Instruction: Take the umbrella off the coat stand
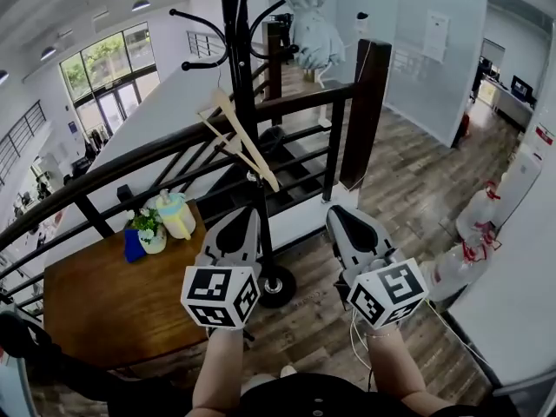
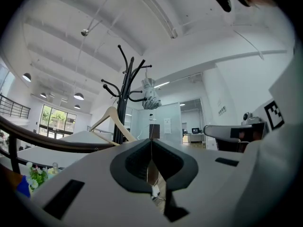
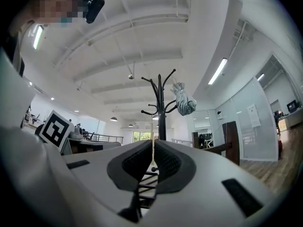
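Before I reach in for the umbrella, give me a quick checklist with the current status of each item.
1. Pale blue folded umbrella hanging on the black metal coat stand: ok.
2. Left gripper open for a grasp: not ok, shut and empty.
3. Right gripper open for a grasp: not ok, shut and empty.
4. Grippers up at the umbrella: not ok, both are below it.
5. Wooden clothes hanger clear of the umbrella: ok, it hangs lower and apart.
6. How the umbrella catches on its hook: cannot tell.
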Tool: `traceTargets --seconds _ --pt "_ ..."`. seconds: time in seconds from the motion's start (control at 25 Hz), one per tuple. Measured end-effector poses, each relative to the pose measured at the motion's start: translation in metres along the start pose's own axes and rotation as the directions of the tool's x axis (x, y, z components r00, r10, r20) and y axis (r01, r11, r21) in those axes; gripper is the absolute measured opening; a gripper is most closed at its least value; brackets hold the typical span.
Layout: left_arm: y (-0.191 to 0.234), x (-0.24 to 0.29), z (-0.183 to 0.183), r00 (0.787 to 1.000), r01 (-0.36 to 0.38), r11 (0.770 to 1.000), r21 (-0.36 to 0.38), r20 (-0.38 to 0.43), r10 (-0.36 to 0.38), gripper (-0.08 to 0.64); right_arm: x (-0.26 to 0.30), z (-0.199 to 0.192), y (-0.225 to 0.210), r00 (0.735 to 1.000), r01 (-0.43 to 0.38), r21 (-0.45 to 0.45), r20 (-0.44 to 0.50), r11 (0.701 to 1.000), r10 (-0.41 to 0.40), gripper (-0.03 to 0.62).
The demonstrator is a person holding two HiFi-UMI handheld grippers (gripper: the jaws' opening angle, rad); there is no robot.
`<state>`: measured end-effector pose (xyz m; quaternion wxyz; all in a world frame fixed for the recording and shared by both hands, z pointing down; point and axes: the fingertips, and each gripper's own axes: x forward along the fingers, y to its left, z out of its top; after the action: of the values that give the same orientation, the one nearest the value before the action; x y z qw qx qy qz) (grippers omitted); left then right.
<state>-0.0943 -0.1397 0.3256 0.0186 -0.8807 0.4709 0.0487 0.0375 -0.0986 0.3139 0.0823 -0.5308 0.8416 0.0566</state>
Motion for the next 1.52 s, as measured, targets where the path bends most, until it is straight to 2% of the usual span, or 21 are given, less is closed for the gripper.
traceTargets --seconds 0.2,0.4,0.72,0.92,1.32,1.52 --pt "0.001 0.030 0.001 0.999 0.050 0.999 0.010 0.003 -0.050 0.017 0.027 -0.011 -0.004 1.000 0.004 0.023 -0.006 1.000 -0.004 0.032" --pt "0.008 0.051 0.013 0.998 0.053 0.998 0.020 0.028 -0.053 0.017 0.049 -0.019 -0.010 1.000 -0.023 0.023 -0.018 0.999 0.023 0.032" --pt "0.020 0.093 0.045 0.995 0.044 0.997 0.065 0.089 -0.050 0.017 0.096 0.005 -0.043 0.995 -0.076 0.003 0.058 0.997 0.076 0.032" --pt "0.036 0.127 0.056 0.995 0.035 0.995 0.089 0.088 -0.043 0.017 0.132 0.021 -0.068 0.990 -0.105 -0.017 0.095 0.994 0.106 0.032" --pt "0.056 0.168 0.101 0.988 -0.013 0.987 0.162 0.154 -0.012 0.015 0.188 0.047 -0.095 0.966 -0.194 -0.047 0.164 0.980 0.200 0.032" --pt "0.056 0.182 0.121 0.980 -0.034 0.984 0.175 0.198 -0.001 0.015 0.205 0.062 -0.108 0.953 -0.220 -0.062 0.201 0.973 0.228 0.032"
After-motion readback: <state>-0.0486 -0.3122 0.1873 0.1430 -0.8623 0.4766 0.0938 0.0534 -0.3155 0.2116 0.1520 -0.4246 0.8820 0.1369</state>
